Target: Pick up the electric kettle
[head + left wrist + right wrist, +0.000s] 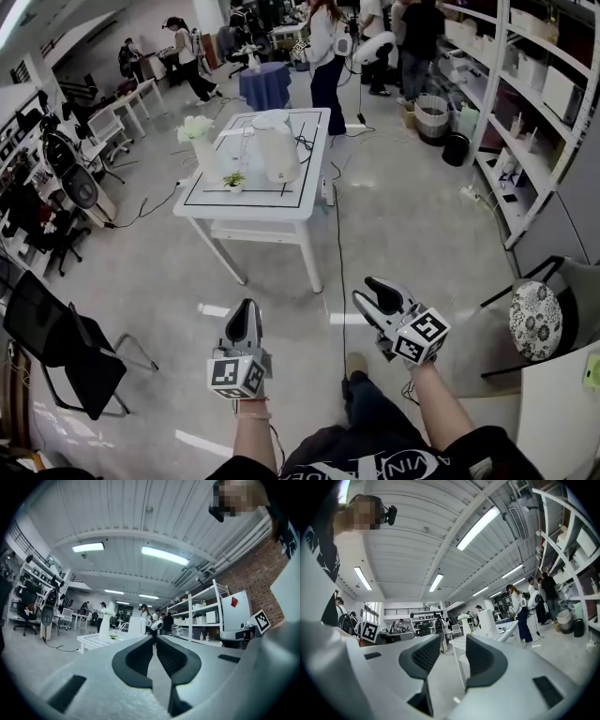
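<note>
The white electric kettle [277, 146] stands on the white table [246, 208] far ahead of me, next to a white vase of flowers [199, 142] and a small green plant [233, 179]. Both grippers are held low over the floor, well short of the table. My left gripper [246, 312] has its jaws together with nothing in them; its own view [154, 638] shows the kettle [137, 626] small in the distance. My right gripper [367, 289] is open and empty [454, 639], with the kettle [487, 623] far beyond its jaws.
A black chair [56, 347] stands at the left and a chair with a patterned cushion [537, 320] at the right. A cable [340, 281] runs along the floor from the table. Shelving [525, 94] lines the right wall. Several people [323, 52] stand at the back.
</note>
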`<act>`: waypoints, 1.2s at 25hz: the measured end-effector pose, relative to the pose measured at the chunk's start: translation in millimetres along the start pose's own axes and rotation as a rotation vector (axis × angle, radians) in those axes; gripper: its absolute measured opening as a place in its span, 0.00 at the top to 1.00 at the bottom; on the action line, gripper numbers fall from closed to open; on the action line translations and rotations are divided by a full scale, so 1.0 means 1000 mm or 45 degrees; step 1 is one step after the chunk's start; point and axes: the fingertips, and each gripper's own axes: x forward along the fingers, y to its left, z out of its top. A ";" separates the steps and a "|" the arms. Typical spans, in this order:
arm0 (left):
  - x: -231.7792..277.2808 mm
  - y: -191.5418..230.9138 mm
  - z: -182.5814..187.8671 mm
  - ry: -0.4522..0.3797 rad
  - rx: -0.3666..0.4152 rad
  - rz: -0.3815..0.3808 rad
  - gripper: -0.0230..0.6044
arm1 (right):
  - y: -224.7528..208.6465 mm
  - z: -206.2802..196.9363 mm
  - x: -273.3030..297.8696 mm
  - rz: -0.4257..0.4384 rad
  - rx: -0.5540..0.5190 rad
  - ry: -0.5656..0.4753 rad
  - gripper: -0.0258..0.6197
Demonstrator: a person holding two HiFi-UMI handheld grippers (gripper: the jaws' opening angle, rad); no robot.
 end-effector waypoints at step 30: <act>0.200 0.053 -0.021 0.013 -0.042 0.080 0.92 | -0.170 0.009 0.144 0.141 0.035 0.106 0.72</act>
